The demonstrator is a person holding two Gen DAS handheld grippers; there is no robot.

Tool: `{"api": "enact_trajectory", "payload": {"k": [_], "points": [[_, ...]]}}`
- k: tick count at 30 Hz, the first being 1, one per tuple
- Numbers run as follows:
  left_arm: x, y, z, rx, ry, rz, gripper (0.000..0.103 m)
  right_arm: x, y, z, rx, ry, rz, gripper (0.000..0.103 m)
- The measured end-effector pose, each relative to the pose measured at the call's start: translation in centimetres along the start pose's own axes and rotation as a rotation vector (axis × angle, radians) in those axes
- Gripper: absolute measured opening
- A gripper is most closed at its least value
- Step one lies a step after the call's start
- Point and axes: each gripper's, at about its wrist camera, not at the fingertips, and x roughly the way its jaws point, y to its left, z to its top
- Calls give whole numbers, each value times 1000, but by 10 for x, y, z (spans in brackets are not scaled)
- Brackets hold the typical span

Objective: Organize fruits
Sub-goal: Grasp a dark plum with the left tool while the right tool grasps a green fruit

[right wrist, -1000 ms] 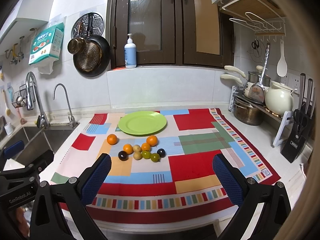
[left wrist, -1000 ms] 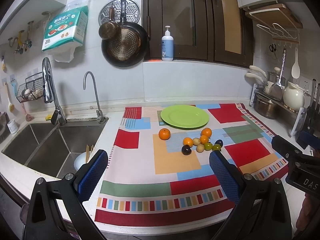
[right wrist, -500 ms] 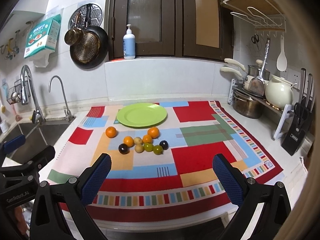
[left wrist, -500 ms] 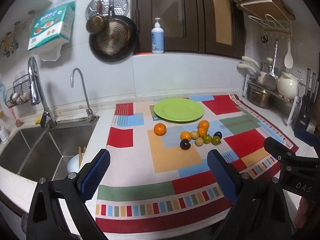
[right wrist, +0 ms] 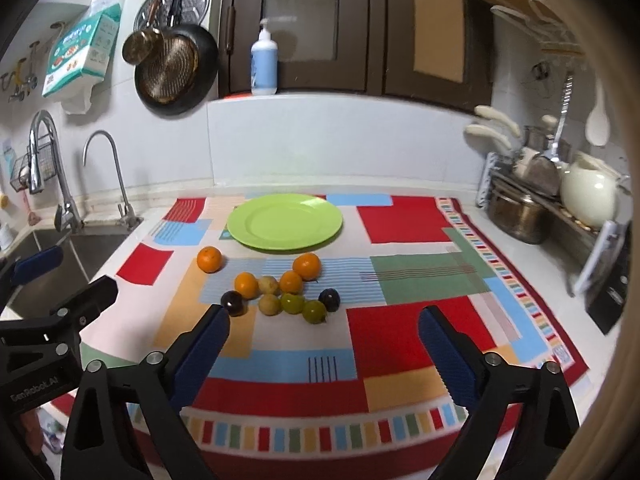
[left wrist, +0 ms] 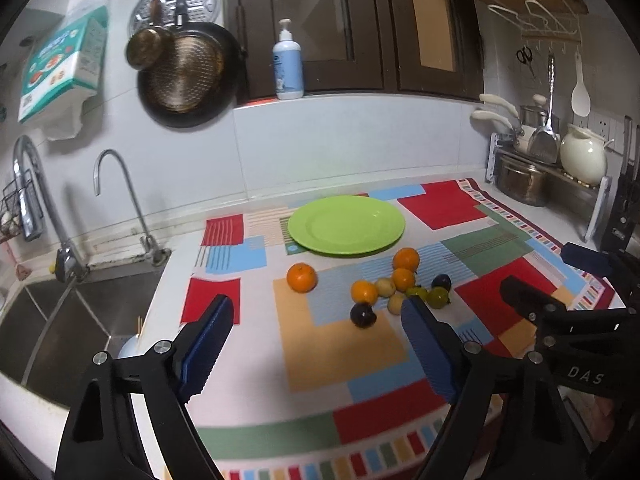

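Right wrist view: fruits [right wrist: 280,288] lie just beyond the spread right claw [right wrist: 324,344].

Kitchen counter under dark cabinets

White tiled wall [left wrist: 340,140] fills mid-frame; dark wooden cabinets [left wrist: 340,24] run along the top, a steel sink [left wrist: 60,320] with faucet [left wrist: 116,196] sits lower left, and a dish rack [left wrist: 552,176] stands at right.
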Motion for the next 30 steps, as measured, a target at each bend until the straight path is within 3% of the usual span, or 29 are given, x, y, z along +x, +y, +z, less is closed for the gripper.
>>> {"api": "enact_trajectory", "payload": {"k": [9, 30], "points": [[57, -18, 7, 33, 76, -27, 74, 66, -11, 7, -84, 77, 87, 81], [144, -34, -13, 111, 299, -143, 51, 154, -15, -10, -129, 330, 250, 50]]}}
